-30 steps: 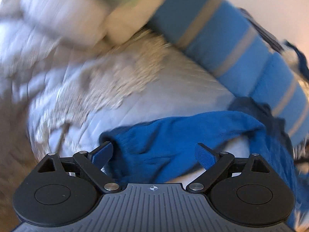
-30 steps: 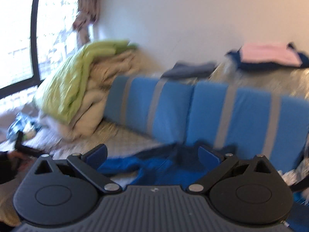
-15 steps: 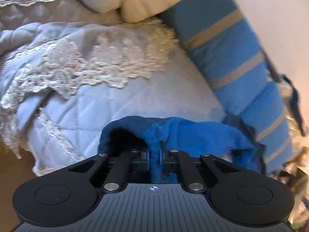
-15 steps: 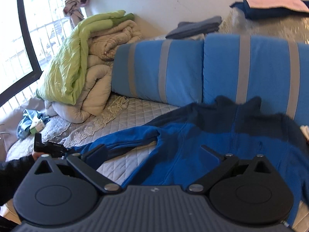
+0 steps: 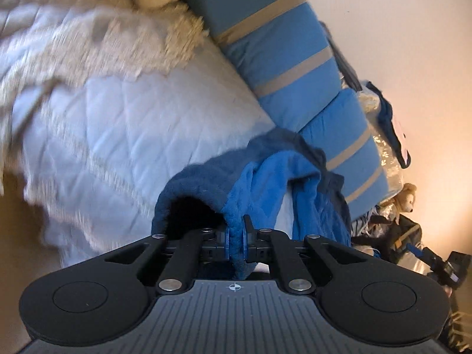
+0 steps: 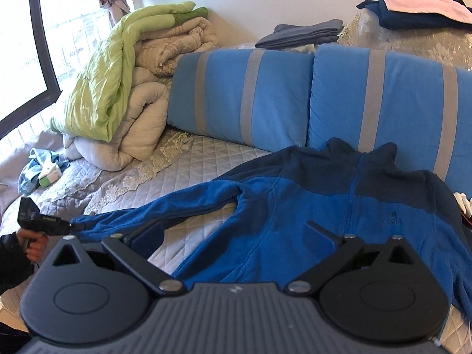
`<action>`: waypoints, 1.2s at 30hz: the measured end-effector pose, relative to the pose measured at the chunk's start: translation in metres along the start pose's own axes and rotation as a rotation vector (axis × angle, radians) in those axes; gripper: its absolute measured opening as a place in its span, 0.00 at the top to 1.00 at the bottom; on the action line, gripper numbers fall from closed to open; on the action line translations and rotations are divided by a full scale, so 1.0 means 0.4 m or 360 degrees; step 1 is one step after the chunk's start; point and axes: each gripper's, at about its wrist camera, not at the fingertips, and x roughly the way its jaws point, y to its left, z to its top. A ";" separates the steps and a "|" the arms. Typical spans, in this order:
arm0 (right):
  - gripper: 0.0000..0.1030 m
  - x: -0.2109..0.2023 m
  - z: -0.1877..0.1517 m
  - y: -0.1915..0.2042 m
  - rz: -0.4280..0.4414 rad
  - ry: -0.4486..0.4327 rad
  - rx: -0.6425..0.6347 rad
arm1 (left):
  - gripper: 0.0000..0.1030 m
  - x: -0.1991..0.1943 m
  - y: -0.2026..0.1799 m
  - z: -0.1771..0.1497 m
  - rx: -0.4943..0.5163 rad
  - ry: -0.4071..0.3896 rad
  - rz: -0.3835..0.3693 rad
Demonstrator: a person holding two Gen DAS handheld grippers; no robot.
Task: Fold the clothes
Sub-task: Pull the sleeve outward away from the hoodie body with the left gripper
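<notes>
Quilted pale-grey bedding (image 6: 206, 159) with a lace border is covering the bed, and two blue cushions with grey stripes (image 6: 309, 94) are leaning against the white wall behind it. At the far left of the right wrist view a rolled beige and green duvet (image 6: 124, 88) is sitting beside the window, and folded clothes, among them a pink piece (image 6: 424, 3), are resting on the ledge above the cushions.

A blue fleece jacket (image 6: 309, 206) with a navy yoke and collar is lying front-up across the bedding, its collar touching the base of the cushions and one sleeve stretching out toward the left of that view.

The left gripper (image 5: 235, 237) is pressing its jaws together on the cuff (image 5: 206, 188) of that sleeve; a fold of blue fleece is standing pinched between the pads while the dark cuff opening is gaping just to the left of them. In the right wrist view the same gripper (image 6: 69, 227) is showing at the sleeve's end, held in a hand (image 6: 34, 244) with a dark sleeve.

The right gripper (image 6: 240, 234) is hovering with its jaws spread wide over the jacket's lower front, nothing between the pads. Whether its fingertips are touching the fleece cannot be told.
</notes>
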 end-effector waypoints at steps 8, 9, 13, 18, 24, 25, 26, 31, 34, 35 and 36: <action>0.00 -0.006 0.000 0.029 -0.0027 0.0022 -0.0087 | 0.93 0.085 0.036 -0.094 -0.0120 0.0147 -0.0018; 0.00 -0.005 -0.001 0.033 -0.0033 0.0026 -0.0099 | 0.93 0.090 0.036 -0.100 -0.0136 0.0154 -0.0020; 0.00 -0.005 -0.005 0.041 -0.0035 0.0035 -0.0116 | 0.93 0.105 0.048 -0.119 -0.0170 0.0172 0.0006; 0.00 0.004 -0.008 0.042 -0.0032 0.0046 -0.0105 | 0.92 0.117 0.069 -0.134 -0.0242 0.0153 0.0055; 0.00 0.013 -0.010 0.042 -0.0035 0.0056 -0.0100 | 0.59 0.131 0.081 -0.139 -0.0312 0.0203 0.0140; 0.00 0.014 -0.011 0.041 -0.0036 0.0058 -0.0100 | 0.57 0.127 0.083 -0.139 -0.0325 0.0189 0.0110; 0.00 0.014 -0.012 0.040 -0.0036 0.0059 -0.0099 | 0.52 0.119 0.084 -0.137 -0.0336 0.0156 0.0067; 0.00 0.016 -0.016 0.030 -0.0039 0.0067 -0.0082 | 0.42 0.082 0.128 -0.121 -0.0511 -0.0035 -0.0134; 0.00 0.018 -0.018 0.029 -0.0037 0.0070 -0.0079 | 0.41 0.078 0.172 -0.128 -0.0680 -0.0128 -0.0181; 0.00 0.019 -0.019 0.029 -0.0039 0.0070 -0.0079 | 0.42 0.078 0.182 -0.135 -0.0715 -0.0152 -0.0190; 0.00 0.019 -0.019 0.029 -0.0038 0.0072 -0.0081 | 0.43 0.079 0.190 -0.141 -0.0742 -0.0171 -0.0197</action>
